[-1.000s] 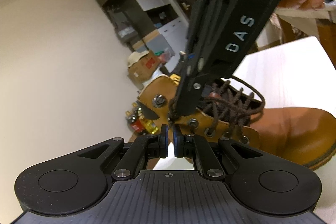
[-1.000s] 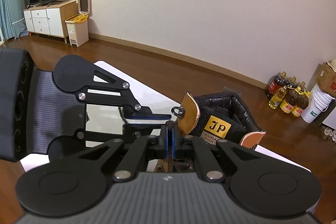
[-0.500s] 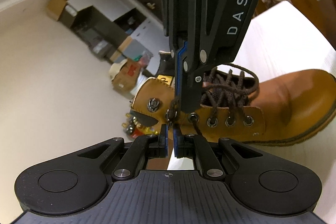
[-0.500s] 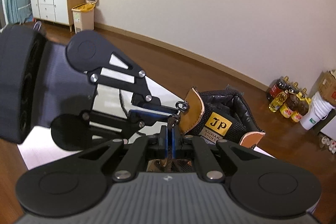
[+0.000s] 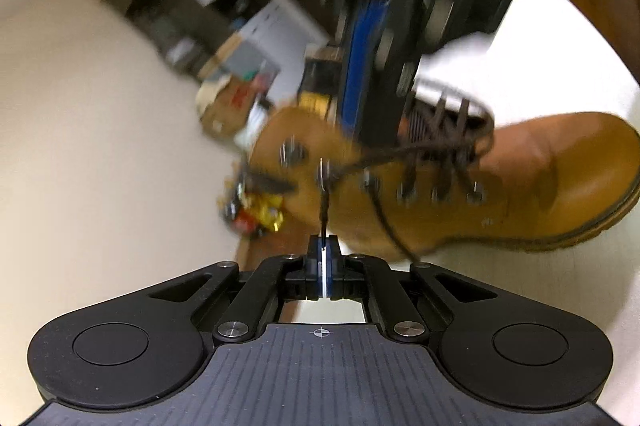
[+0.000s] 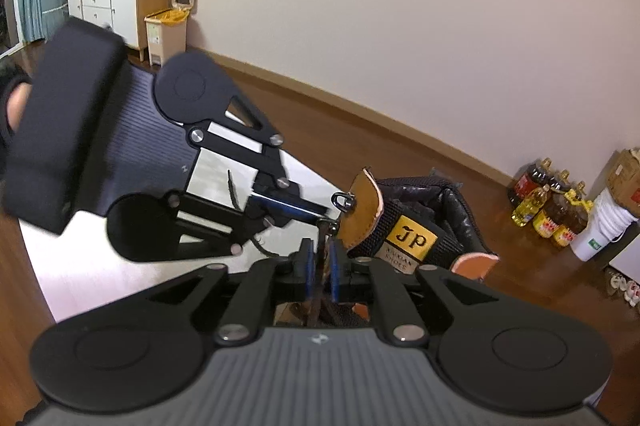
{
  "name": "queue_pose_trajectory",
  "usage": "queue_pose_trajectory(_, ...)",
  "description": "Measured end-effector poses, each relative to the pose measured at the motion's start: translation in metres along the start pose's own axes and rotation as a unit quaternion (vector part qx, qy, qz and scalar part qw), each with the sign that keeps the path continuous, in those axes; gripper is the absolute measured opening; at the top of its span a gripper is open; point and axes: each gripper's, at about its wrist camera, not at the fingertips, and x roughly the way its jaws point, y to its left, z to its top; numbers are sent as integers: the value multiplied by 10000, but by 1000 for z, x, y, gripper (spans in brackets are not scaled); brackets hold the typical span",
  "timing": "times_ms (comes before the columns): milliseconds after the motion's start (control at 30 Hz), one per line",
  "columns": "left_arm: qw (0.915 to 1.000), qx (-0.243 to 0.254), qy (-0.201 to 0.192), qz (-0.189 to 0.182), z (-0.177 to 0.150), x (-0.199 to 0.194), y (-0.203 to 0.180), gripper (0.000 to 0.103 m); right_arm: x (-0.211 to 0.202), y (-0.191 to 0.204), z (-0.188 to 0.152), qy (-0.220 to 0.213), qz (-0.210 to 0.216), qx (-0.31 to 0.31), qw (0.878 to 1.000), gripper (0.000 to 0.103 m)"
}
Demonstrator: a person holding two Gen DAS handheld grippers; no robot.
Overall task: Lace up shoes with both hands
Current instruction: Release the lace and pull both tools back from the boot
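One tan boot (image 5: 500,182) lies on the white table (image 5: 568,38) just beyond the left gripper (image 5: 323,258), its toe off to the right of the fingers and its collar to their left. One dark brown lace (image 5: 416,150) crosses the tongue several times. The left gripper's fingers are pressed together on a stretch of that lace, which rises taut from the fingertips to a metal hook (image 5: 322,171) on the boot's side. A row of six metal fittings can be counted along this flank, though motion blur smears them. A second stretch of lace hangs loose, dropping to the right of the fingers.

The right gripper (image 6: 320,262) stands over the boot's opening with its blue-padded fingers (image 6: 307,266) a little apart; the lace runs up through the gap between them toward a hook (image 6: 327,225) just ahead. Whether the pads touch the lace cannot be told. Beyond the fingertips are the boot's tongue label (image 6: 410,238) and padded collar (image 6: 456,202).

In the left wrist view the right gripper is blurred and cut off at the top. In the right wrist view the boot's lower half is hidden behind the gripper body. About five oil bottles (image 6: 548,202) stand on the floor, far right of the fingers.
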Motion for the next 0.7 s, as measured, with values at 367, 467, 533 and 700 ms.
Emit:
queue_pose_trajectory(367, 9830, -294, 1801, 209, -56, 29, -5, 0, -26, -34, -50, -388, -97, 1042, 9938, 14)
queue_pose_trajectory(467, 9766, -417, 2087, 299, -68, 29, -1, 0, -24, -39, -61, -321, 13, 1207, 9922, 14)
queue_pose_trajectory(533, 9760, -546, 2089, 297, -72, 26, 0, 0, -25, -39, -66, -348, 52, 1229, 9918, 14)
queue_pose_trajectory(700, 9841, -1139, 1359, 139, -64, 10, 6, 1, -20, -29, -67, -405, 126, 1264, 9911, 14)
